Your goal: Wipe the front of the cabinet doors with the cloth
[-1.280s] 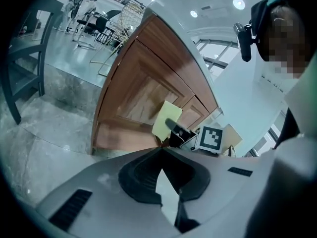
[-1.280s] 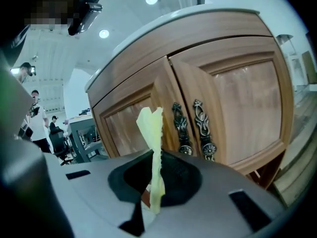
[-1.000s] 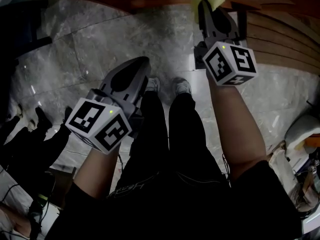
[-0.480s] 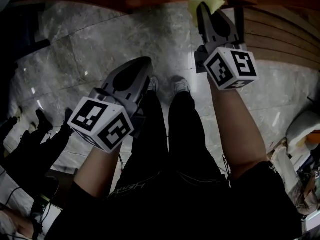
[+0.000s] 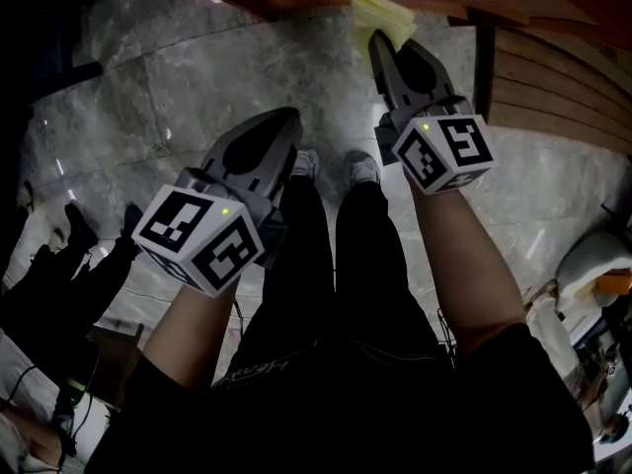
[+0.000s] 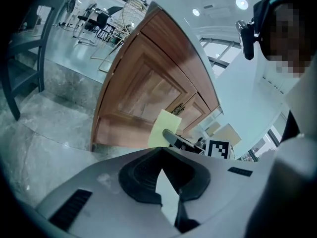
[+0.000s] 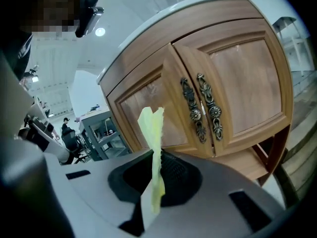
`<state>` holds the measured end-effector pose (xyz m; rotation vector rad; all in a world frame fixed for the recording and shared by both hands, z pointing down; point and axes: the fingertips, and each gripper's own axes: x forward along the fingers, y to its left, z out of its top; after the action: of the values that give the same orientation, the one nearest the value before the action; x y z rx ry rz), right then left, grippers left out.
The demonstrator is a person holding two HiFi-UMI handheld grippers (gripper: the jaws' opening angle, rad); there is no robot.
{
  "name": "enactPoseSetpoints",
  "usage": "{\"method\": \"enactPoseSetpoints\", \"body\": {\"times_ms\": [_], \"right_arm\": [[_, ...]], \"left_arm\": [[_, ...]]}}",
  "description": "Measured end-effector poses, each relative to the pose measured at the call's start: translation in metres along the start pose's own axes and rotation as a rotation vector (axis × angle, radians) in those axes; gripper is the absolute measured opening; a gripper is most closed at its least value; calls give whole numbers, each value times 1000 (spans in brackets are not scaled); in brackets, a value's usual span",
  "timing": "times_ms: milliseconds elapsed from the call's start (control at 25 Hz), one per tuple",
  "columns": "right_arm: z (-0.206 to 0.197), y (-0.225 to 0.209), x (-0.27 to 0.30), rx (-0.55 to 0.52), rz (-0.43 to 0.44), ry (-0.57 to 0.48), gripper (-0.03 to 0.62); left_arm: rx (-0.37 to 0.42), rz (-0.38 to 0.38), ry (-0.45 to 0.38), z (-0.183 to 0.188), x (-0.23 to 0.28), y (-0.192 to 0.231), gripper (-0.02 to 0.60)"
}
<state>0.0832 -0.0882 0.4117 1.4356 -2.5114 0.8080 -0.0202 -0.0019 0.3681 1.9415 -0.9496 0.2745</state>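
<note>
Nearest the head camera are the person's legs in black trousers [image 5: 331, 265], with two bare forearms reaching forward on either side and a pair of pale sports shoes [image 5: 359, 169] planted on the grey marble-tiled floor [image 5: 178, 77]. The left gripper [image 5: 280, 126], grey with a black-and-white marker cube at its rear, hangs low over the floor beside the left leg. Its jaws are pressed together with nothing between them. The right gripper [image 5: 381, 43] is held further forward and points towards the furniture, its jaws clamped on a thin pale yellow cloth [image 7: 151, 128]. The cloth stands up out of the jaws as a narrow folded strip. Beyond it rises the brown wooden cabinet [image 7: 148, 53] with two panelled doors, the left door [image 7: 141, 103] directly behind the cloth and the right door [image 7: 245, 78] beside it. A pair of ornate dark metal handles [image 7: 200, 108] sits at their meeting edges. The cloth lies close in front of the left door, low on it in the left gripper view, though whether it touches the wood cannot be told. Further off to the left stands a grey metal shelving unit [image 7: 96, 130].
</note>
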Motion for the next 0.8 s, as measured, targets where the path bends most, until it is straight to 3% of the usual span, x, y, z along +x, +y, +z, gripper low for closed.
{"method": "enactPoseSetpoints", "body": {"times_ms": [240,800], "right_arm": [[-18,38,32,35,65,59,41],[-35,124,111,-60,205,138,41]], "left_arm": [[-50,40,-35,4,-24,33,6],[-151,142,-134,4,-91,100,6]]}}
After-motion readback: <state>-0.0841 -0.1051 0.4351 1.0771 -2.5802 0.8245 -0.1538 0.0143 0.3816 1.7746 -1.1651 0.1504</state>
